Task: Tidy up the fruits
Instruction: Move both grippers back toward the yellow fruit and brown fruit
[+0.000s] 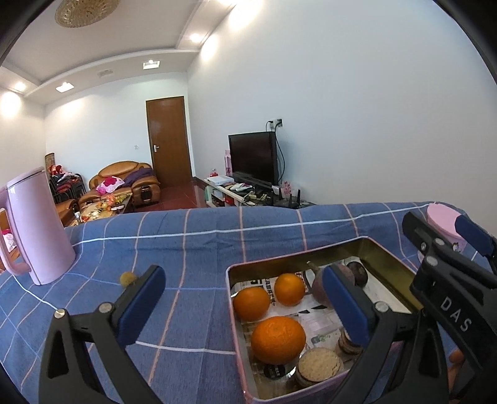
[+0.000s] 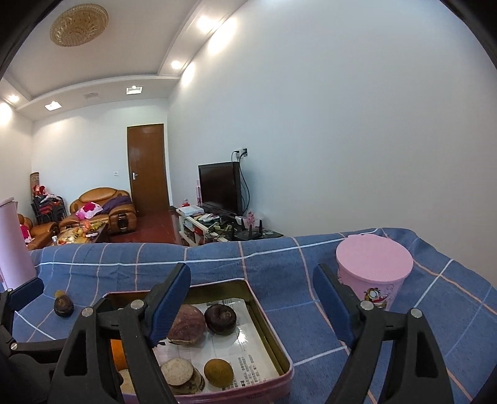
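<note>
Both hand-held grippers, left (image 1: 243,298) and right (image 2: 251,303), hover wide-jawed (nothing gripped) over the tin (image 1: 236,314).

- White walls (image 2: 310,124) and recessed ceiling lights (image 2: 205,23) lit the room.
- A brown wooden door (image 2: 147,167) stood beyond tan leather sofas (image 2: 102,208).
- A dark television (image 2: 220,186) sat on a low stand.
</note>
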{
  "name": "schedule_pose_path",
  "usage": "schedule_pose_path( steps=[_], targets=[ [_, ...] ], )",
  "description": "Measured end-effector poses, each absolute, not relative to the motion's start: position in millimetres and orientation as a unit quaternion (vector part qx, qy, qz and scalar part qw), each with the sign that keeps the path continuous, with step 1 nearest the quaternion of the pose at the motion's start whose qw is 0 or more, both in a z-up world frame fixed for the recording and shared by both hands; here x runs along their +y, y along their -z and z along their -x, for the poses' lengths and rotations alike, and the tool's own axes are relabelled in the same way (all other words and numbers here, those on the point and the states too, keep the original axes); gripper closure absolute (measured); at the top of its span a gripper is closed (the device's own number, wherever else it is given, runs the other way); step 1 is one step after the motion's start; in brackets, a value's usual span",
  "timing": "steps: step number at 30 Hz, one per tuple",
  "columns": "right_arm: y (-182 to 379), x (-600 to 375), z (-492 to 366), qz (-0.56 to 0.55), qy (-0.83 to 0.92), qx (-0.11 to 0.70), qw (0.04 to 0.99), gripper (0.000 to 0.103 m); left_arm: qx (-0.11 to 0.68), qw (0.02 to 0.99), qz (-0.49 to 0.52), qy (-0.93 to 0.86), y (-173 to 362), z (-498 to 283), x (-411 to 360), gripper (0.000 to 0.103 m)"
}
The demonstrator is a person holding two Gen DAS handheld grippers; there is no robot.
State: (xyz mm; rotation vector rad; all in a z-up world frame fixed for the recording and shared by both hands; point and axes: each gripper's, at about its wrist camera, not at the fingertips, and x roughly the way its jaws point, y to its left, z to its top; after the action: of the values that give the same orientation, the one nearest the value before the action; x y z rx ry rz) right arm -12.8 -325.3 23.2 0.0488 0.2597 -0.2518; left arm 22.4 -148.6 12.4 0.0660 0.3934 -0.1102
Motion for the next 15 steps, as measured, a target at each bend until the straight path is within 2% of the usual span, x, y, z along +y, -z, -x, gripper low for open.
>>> schedule_pose_path(
  steps=[15],
  targets=[
    [-24,-310,40,-0.036,0.146,0.137,0.979,0.021,0.202,0.977,-0.021,0.061,-11,-3,-130,0.0]
  ],
)
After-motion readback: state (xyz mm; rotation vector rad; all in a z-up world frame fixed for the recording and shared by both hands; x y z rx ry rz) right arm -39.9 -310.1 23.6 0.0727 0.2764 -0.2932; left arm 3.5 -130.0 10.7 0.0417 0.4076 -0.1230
